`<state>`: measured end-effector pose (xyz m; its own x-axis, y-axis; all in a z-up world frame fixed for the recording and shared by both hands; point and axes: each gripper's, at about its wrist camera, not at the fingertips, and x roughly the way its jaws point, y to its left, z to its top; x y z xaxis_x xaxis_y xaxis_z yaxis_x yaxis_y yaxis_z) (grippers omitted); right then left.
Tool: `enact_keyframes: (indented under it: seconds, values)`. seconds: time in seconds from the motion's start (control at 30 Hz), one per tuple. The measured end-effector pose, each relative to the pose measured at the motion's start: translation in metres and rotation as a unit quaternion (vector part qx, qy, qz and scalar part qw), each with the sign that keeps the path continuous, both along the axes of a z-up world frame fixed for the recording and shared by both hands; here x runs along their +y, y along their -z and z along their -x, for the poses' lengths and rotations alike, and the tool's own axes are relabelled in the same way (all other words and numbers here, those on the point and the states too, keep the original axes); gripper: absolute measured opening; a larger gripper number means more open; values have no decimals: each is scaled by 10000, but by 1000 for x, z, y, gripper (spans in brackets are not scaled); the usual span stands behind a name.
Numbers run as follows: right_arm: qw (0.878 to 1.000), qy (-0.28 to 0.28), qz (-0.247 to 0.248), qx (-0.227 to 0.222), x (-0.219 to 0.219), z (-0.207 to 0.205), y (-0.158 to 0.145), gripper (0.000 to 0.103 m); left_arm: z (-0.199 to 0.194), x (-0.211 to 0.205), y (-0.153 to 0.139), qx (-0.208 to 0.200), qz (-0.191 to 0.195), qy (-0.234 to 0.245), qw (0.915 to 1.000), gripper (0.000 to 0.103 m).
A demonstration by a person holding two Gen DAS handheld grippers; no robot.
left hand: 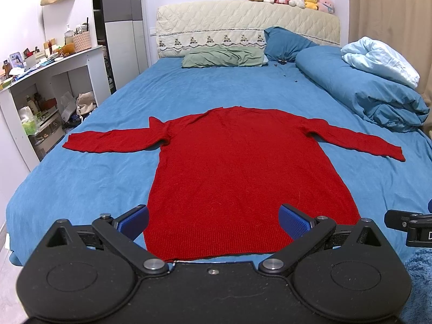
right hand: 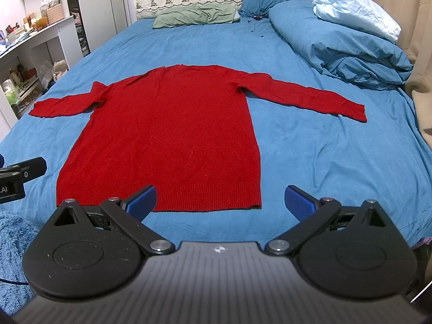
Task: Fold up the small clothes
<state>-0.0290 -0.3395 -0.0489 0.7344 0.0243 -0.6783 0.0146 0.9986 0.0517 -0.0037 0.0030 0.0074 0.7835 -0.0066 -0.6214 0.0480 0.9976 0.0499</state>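
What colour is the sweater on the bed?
Red sweater, plain knit; clearest in the right wrist view.

Each hand-held gripper (left hand: 213,222): black body, 2 blue ribbed pads (left hand: 294,222), silver screws.

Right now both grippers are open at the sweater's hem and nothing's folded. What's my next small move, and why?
Probably take the left gripper out to the left sleeve and pinch its cuff, ready to fold it across the body. The red sweater lies flat on the bed with both sleeves spread wide, so sleeves likely come first.
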Motion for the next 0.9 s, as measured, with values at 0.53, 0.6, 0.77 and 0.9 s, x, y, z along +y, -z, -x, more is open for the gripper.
enact_keyframes:
  seconds: [0.53, 0.6, 0.77, 0.9]
  values:
    - [10000, -6, 8, -8, 0, 1, -1, 103, 2, 2, -1, -29, -11, -6, 10000, 103]
    - [10000, -3, 10, -15, 0, 1, -1, 103, 2, 2, -1, -31, -11, -7, 10000, 103]
    - [10000, -14, 19, -30, 2, 0, -4, 103, 3, 1, -2, -29, 8, -35, 10000, 103]
    - [10000, -41, 18, -53, 1, 3, -7, 103, 1, 3, -5, -7, 63, -57, 10000, 103]
